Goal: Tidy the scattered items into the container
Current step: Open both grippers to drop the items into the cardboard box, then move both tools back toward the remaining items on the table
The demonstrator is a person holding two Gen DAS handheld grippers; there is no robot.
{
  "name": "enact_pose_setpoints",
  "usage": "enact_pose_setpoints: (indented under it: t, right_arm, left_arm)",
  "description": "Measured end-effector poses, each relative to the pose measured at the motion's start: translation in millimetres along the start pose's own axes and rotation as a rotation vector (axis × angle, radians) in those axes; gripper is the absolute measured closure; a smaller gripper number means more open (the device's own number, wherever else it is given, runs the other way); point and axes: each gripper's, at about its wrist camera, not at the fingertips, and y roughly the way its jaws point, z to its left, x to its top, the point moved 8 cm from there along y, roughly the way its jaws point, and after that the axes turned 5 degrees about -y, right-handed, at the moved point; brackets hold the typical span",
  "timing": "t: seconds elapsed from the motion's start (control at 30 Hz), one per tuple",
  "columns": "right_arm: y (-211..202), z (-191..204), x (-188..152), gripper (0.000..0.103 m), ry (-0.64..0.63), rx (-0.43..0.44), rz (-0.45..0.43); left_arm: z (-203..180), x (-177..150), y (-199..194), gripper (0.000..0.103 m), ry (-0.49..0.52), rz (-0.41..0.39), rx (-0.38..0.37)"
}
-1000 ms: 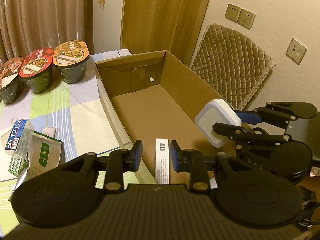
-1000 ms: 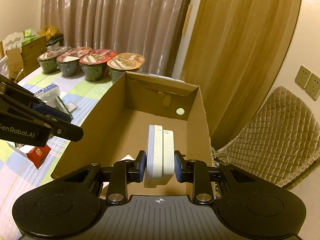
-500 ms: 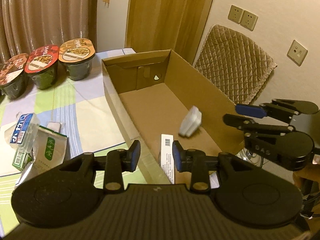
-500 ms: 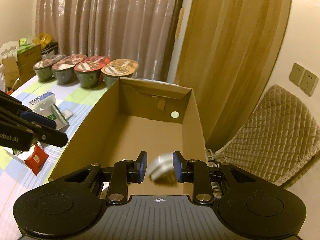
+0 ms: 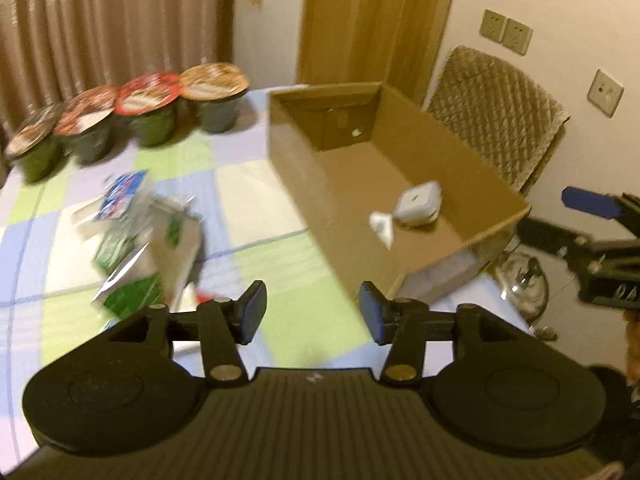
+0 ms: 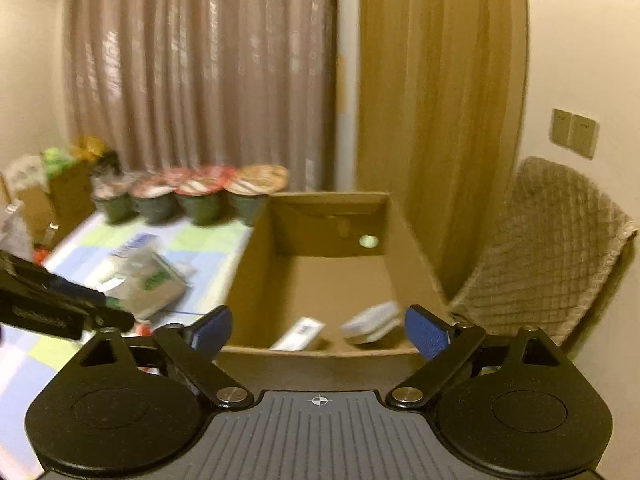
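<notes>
In the cardboard box (image 5: pixel 404 184) — white case (image 5: pixel 418 203) beside a flat packet (image 5: pixel 382 225).

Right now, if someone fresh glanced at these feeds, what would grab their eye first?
Probably the big open brown cardboard box at the table's right edge, with a white rounded square case and a slim white barcoded carton lying inside. Next, the row of foil-lidded dark green instant noodle cups along the curtain. Both claws, left and right, hang open and empty.
</notes>
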Motion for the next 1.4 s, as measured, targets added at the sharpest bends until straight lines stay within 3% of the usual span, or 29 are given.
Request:
enact_pose_setpoints:
  t: [0.13,0.27,0.43,0.53,0.73,1.0,1.4]
  right_arm:
    - [-14.6,28.7,-6.8,0.008,0.017,0.053,0.010]
    - [-20.6,65.7,-16.8,0.008,-0.010,0.113,0.037]
    - [-21.2,105.4,-29.1,0.008,-0.055,0.177,0.080]
    - [-17.8,122.4,-33.6,0.008,-0.081,0.203,0.099]
    - [-7.8,146.7,-36.7,0.008,-0.129,0.235,0.126]
    - [12.2,166.7,-47.7,0.008,-0.204,0.259,0.180]
    - [69.4,188.9,-50.5,0.008,-0.270,0.291,0.208]
  left_arm:
    - [33.0,-30.7,-23.8,0.051,-0.061,0.018,0.055]
    - [70.8,-57.9,-43.6,0.042,-0.133,0.030,0.110]
    - [100.5,-72.6,-61.6,0.037,-0.160,0.029,0.161]
    - [110.2,-77.0,-70.1,0.029,-0.157,0.023,0.184]
    - [121.0,-79.1,-79.0,0.018,-0.167,0.007,0.182]
    - [130.3,-80.6,-67.5,0.018,-0.157,0.035,0.160]
    - [145.8,-44.7,-15.3,0.018,-0.106,0.060,0.105]
